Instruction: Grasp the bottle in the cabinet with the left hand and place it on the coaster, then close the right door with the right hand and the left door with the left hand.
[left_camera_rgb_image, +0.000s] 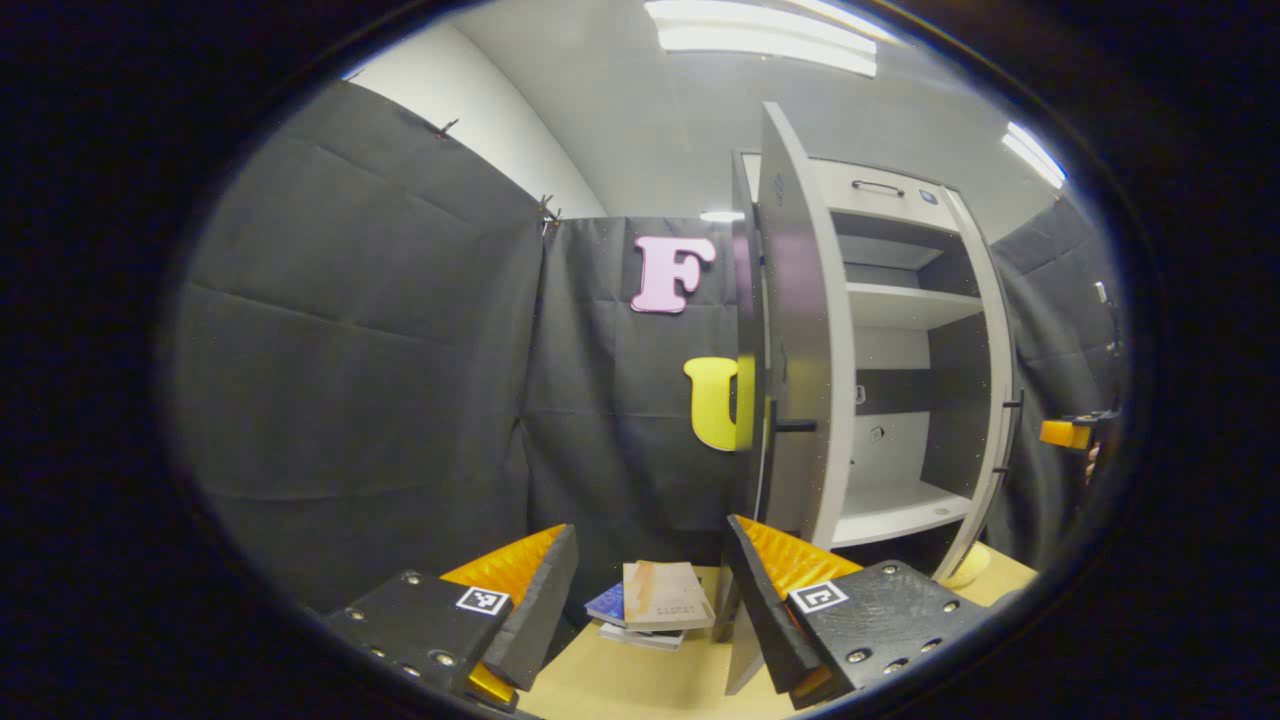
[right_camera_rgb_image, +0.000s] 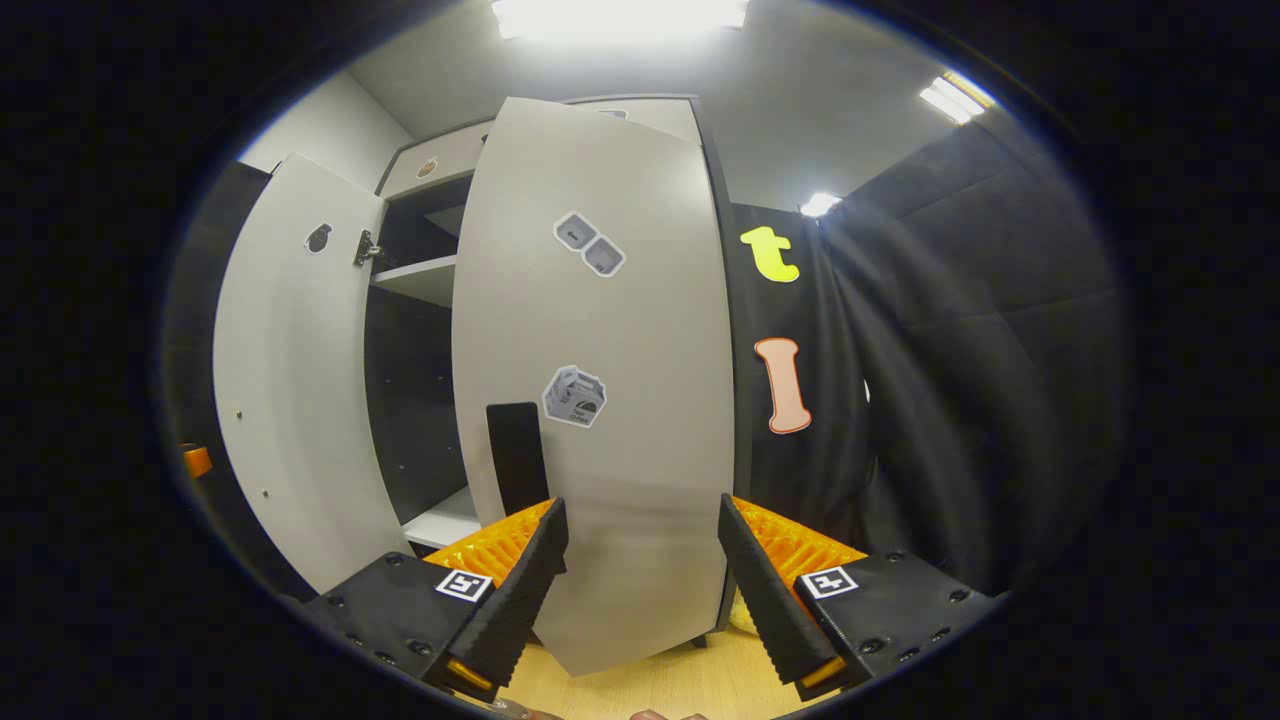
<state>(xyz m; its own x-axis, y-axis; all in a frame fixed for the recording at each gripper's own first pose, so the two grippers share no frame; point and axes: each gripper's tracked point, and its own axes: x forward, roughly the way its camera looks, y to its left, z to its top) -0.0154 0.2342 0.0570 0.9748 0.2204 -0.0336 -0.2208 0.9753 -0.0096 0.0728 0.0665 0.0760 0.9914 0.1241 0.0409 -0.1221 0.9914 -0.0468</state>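
Observation:
The grey cabinet (left_camera_rgb_image: 905, 300) stands with both doors swung out. In the left gripper view its left door (left_camera_rgb_image: 800, 350) shows nearly edge-on, with a dark handle (left_camera_rgb_image: 795, 426), just beyond my right-hand finger. My left gripper (left_camera_rgb_image: 650, 610) is open and holds nothing. The shelves (left_camera_rgb_image: 900, 505) that I see are bare. In the right gripper view the right door (right_camera_rgb_image: 600, 400), with stickers and a black handle (right_camera_rgb_image: 517, 455), faces me at close range. My right gripper (right_camera_rgb_image: 640, 590) is open low in front of it. A pale yellow round thing (left_camera_rgb_image: 965, 570) lies by the right door's foot.
A small stack of books (left_camera_rgb_image: 655, 600) lies on the wooden table (left_camera_rgb_image: 620, 685) between my left fingers. The right gripper's orange body (left_camera_rgb_image: 1065, 432) shows at the far right of the left gripper view. Black cloth walls close in on both sides.

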